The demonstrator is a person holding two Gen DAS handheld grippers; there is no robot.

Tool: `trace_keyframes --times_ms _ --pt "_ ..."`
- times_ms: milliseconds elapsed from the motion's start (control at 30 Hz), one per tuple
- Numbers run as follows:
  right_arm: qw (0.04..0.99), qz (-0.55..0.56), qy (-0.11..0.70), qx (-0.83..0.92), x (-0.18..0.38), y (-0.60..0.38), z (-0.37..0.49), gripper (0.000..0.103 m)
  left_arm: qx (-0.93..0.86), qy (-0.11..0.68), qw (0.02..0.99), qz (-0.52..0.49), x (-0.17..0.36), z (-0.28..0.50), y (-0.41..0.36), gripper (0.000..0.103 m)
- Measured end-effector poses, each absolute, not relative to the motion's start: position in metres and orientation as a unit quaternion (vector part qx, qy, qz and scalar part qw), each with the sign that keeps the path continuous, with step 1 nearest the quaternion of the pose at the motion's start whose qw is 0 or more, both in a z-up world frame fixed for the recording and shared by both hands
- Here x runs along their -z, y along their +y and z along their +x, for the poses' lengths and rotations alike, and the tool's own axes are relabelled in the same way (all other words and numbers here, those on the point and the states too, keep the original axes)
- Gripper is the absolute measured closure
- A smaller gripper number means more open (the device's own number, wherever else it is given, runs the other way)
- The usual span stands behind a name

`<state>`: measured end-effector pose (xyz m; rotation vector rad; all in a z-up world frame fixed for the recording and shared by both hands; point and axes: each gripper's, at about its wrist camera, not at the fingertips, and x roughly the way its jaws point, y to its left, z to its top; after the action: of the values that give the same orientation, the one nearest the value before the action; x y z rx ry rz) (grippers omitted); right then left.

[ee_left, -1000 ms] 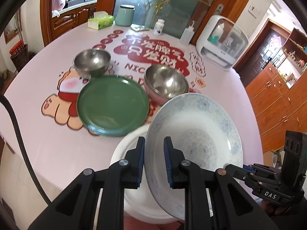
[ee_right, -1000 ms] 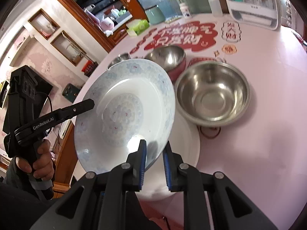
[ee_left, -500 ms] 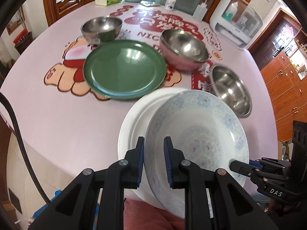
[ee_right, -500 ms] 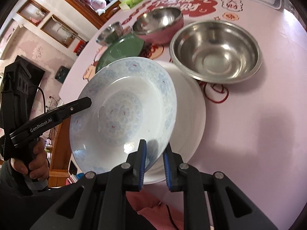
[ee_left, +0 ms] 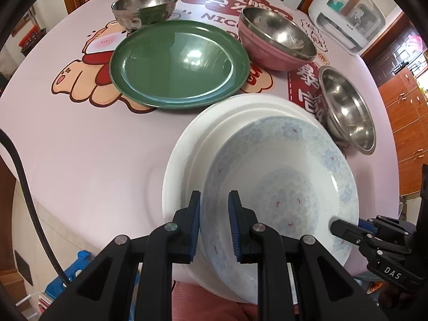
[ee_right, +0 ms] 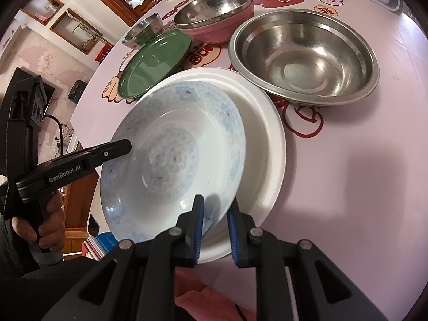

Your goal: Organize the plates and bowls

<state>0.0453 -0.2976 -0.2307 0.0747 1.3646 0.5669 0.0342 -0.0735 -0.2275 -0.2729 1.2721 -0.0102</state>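
Two grippers, one plate. The left gripper (ee_left: 214,227) and the right gripper (ee_right: 215,226) each pinch the rim of the blue-patterned plate (ee_left: 283,195) at opposite edges, fingers nearly closed with only the rim's thickness between the blue pads. The plate is carried tilted, directly above the white plate (ee_left: 240,109) that rests near the front edge of the surface (ee_left: 80,147). Whether its low edge already touches the white plate cannot be told from either view.

Behind lie the green plate (ee_left: 176,61), a small steel bowl (ee_left: 144,5), a pink bowl (ee_left: 275,42) and a wide steel bowl (ee_right: 305,56); the last sits just beside the white plate's far rim.

Judged step: nesting the patterned plate into the white one, early in the sorting, since the bowls are not yet stacked.

Risks from this position:
- Uneven release. If one gripper opens before the other, the plate would pivot on the remaining pinch and drop an edge onto the white plate, which could chip glazed ceramic.
- Slip. Each grasp covers a short stretch of smooth rim, so a twist between the two hands could let it slide out.
- Offset. The plate sits toward the near side of the white plate; set down so, it could overhang and rock, and both are close to the surface's edge.
- Contact with the wide steel bowl if the plate is pushed away.
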Motion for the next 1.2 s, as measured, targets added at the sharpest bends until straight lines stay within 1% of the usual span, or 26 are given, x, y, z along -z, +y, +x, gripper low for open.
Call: trace_keyframes --times_ms 233,300,333,400,467,633,767,800,900,933,1000,1133,1200 --pt "0.743 0.033 0.619 -0.255 0.231 -0.296 0.046 0.086 -0.003 0.593 0.797 -0.113 0.230 0.040 -0.081 0.086" --pt "0.740 0.025 0.621 -0.256 0.231 -0.294 0.046 0.083 -0.004 0.592 0.799 -0.106 0.228 0.042 -0.083 0.086" --pt "0.740 0.018 0.623 -0.255 0.231 -0.293 0.045 0.083 -0.005 0.591 0.800 -0.105 0.226 0.044 -0.084 0.084" --pt "0.738 0.009 0.625 -0.253 0.231 -0.291 0.046 0.083 -0.005 0.587 0.802 -0.105 0.223 0.046 -0.082 0.083" --pt "0.738 0.001 0.627 -0.249 0.230 -0.289 0.048 0.083 -0.009 0.583 0.806 -0.106 0.219 0.047 -0.081 0.079" --pt "0.735 -0.010 0.631 -0.248 0.228 -0.288 0.049 0.083 -0.013 0.572 0.813 -0.109 0.209 0.047 -0.075 0.073" --pt "0.732 -0.021 0.637 -0.241 0.226 -0.287 0.051 0.083 -0.019 0.565 0.816 -0.117 0.202 0.046 -0.065 0.071" --pt "0.731 -0.031 0.640 -0.236 0.224 -0.286 0.051 0.082 -0.021 0.564 0.817 -0.118 0.200 0.045 -0.063 0.071" --pt "0.747 -0.047 0.625 -0.222 0.213 -0.288 0.051 0.072 -0.026 0.560 0.819 -0.122 0.197 0.046 -0.054 0.068" --pt "0.750 -0.046 0.622 -0.223 0.210 -0.288 0.051 0.072 -0.028 0.558 0.820 -0.122 0.196 0.046 -0.051 0.065" --pt "0.754 -0.045 0.618 -0.220 0.205 -0.287 0.053 0.071 -0.031 0.557 0.821 -0.123 0.195 0.049 -0.046 0.061" --pt "0.761 -0.026 0.613 -0.211 0.201 -0.282 0.058 0.071 -0.026 0.554 0.824 -0.116 0.191 0.058 -0.034 0.060" --pt "0.764 -0.018 0.611 -0.206 0.200 -0.277 0.060 0.071 -0.017 0.551 0.826 -0.115 0.189 0.060 -0.030 0.058"
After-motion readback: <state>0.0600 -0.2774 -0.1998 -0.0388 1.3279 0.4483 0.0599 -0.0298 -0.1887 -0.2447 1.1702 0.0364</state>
